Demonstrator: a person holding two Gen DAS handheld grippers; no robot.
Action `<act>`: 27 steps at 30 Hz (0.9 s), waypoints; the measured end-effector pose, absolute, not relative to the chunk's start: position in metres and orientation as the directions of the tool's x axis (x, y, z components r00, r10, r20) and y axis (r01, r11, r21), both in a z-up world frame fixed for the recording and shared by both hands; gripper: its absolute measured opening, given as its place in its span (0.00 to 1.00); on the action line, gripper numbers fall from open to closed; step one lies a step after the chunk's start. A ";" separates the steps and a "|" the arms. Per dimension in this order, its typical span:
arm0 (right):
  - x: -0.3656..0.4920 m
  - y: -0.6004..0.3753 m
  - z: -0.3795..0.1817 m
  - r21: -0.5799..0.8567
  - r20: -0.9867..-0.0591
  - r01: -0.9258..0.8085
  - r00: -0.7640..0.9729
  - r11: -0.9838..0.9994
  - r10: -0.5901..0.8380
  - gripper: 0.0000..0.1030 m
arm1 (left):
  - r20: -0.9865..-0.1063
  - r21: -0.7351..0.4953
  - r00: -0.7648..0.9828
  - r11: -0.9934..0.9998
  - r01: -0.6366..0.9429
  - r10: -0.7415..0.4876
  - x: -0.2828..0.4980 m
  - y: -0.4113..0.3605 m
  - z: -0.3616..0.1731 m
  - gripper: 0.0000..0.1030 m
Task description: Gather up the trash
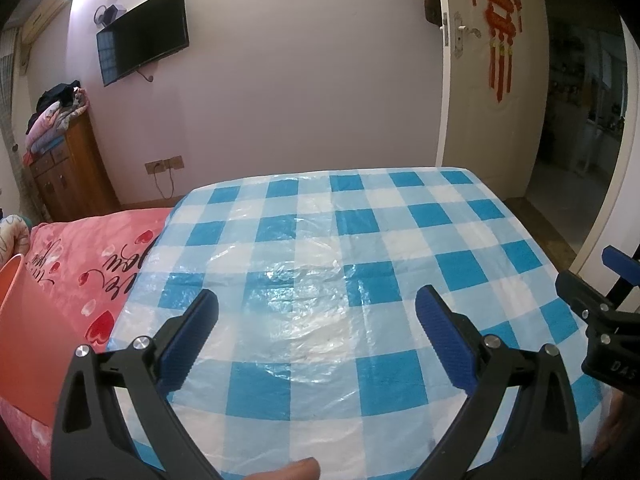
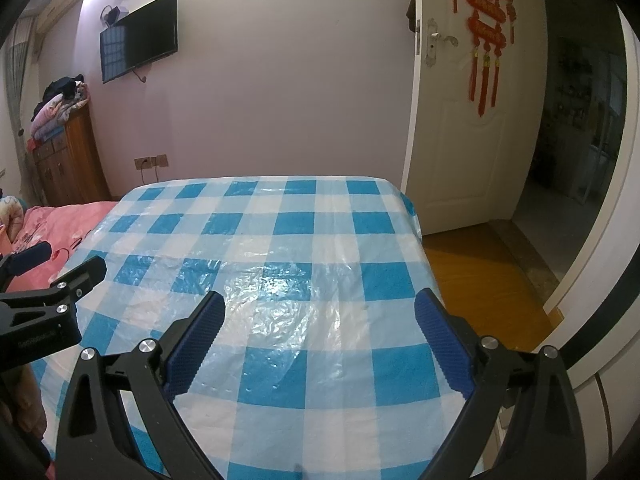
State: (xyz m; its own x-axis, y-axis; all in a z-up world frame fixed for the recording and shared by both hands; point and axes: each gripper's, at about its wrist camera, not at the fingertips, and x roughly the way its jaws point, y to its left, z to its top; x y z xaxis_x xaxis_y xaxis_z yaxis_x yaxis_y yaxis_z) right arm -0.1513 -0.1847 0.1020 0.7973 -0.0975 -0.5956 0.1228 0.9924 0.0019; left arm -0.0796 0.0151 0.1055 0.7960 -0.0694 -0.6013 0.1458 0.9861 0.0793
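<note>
My left gripper (image 1: 318, 300) hangs open over a table under a blue-and-white checked plastic cloth (image 1: 320, 240), with nothing between its blue pads. My right gripper (image 2: 320, 300) is open too, above the same cloth (image 2: 272, 232), empty. Each shows in the other's view: the right one (image 1: 590, 268) at the right edge, the left one (image 2: 70, 260) at the left edge. An orange bin (image 1: 28, 340) stands at the far left on pink bedding. No loose trash shows on the cloth in either view.
A pink heart-print bed cover (image 1: 100, 264) lies left of the table. Behind are a wooden cabinet (image 1: 68, 172) piled with clothes, a wall TV (image 1: 144, 36), and an open white door (image 2: 460, 120) over orange floor (image 2: 480, 292). A fingertip (image 1: 296, 470) shows below.
</note>
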 end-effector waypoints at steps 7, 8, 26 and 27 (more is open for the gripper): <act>-0.150 -0.185 0.100 0.001 -0.597 0.119 0.796 0.993 -0.095 0.92 | -0.598 0.087 0.799 0.987 0.134 -0.056 -0.077 0.015 0.103 0.96; -0.149 -0.185 0.099 0.001 -0.598 0.118 0.796 0.993 -0.094 0.92 | -0.597 0.088 0.800 0.987 0.133 -0.055 -0.077 0.015 0.103 0.96; -0.145 -0.187 0.110 0.016 -0.584 0.100 0.809 0.995 -0.071 0.92 | -0.476 0.102 0.879 0.993 0.056 -0.001 -0.085 0.020 0.164 0.96; -0.145 -0.186 0.110 0.016 -0.583 0.100 0.810 0.995 -0.072 0.92 | -0.472 0.101 0.882 0.993 0.054 -0.001 -0.085 0.021 0.167 0.96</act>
State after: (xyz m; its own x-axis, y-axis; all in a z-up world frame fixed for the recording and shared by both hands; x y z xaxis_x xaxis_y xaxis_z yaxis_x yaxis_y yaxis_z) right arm -0.1446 -0.1858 0.1104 0.8096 -0.0723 -0.5826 0.1003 0.9948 0.0158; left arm -0.0852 0.0209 0.1669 0.8817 -0.0005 -0.4719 0.0545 0.9934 0.1006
